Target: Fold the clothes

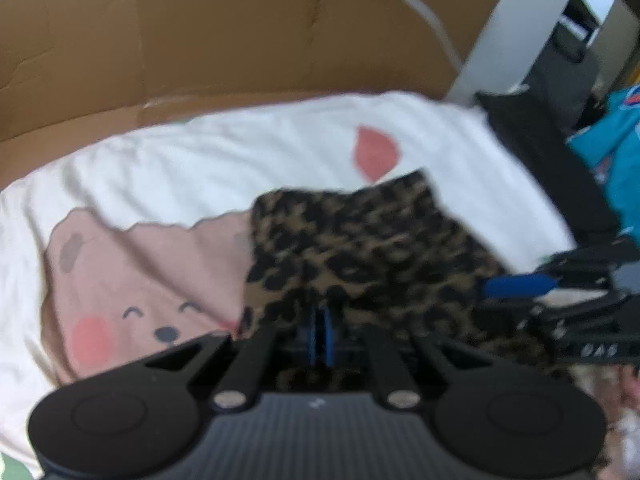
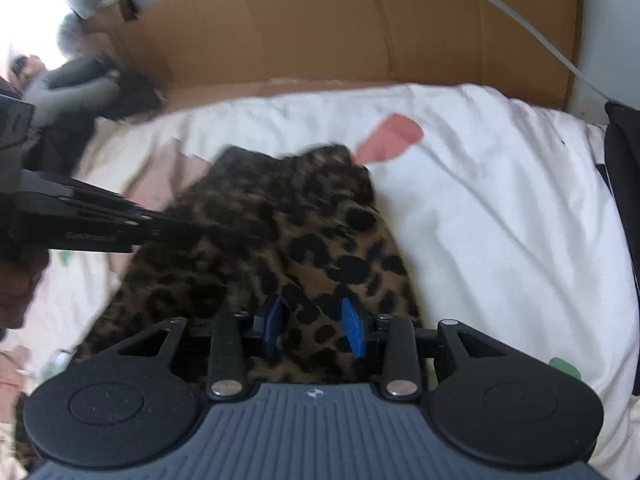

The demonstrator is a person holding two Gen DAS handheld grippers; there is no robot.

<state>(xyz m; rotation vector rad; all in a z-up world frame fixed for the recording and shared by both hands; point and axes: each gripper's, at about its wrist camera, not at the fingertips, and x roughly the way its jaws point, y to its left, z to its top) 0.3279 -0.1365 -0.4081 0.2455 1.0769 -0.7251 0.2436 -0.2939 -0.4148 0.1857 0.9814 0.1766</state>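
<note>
Left gripper (image 1: 320, 336), nearest in its own wrist view: blue pads pressed together, a fold of the brown-and-black leopard-print fleece garment (image 1: 360, 252) bunched around them. Fabric appears pinched, though the contact point is dark and partly hidden behind the finger linkage.

Right gripper (image 2: 314, 330), in the right wrist view: blue pads (image 2: 354, 330) spread apart, leopard cloth lying between and under them, pads not pressing on it. Whether the fingertips touch the fabric is hard to judge.

Garment lies rumpled on a white bedsheet printed with a pink bear face and coral patches (image 1: 200, 160). It covers the bear's right edge; its far corner sits just beside a coral patch (image 1: 374, 154). Both views are motion-blurred, so garment edges are soft and its type is unclear.

Each gripper shows in the other's view, cut off at the frame edge: right one at the left view's right margin, left one at the right view's left margin.

Beyond the sheet: a flattened brown cardboard panel (image 1: 220, 40) standing upright. Teal fabric (image 1: 616, 160) far right, cropped.
</note>
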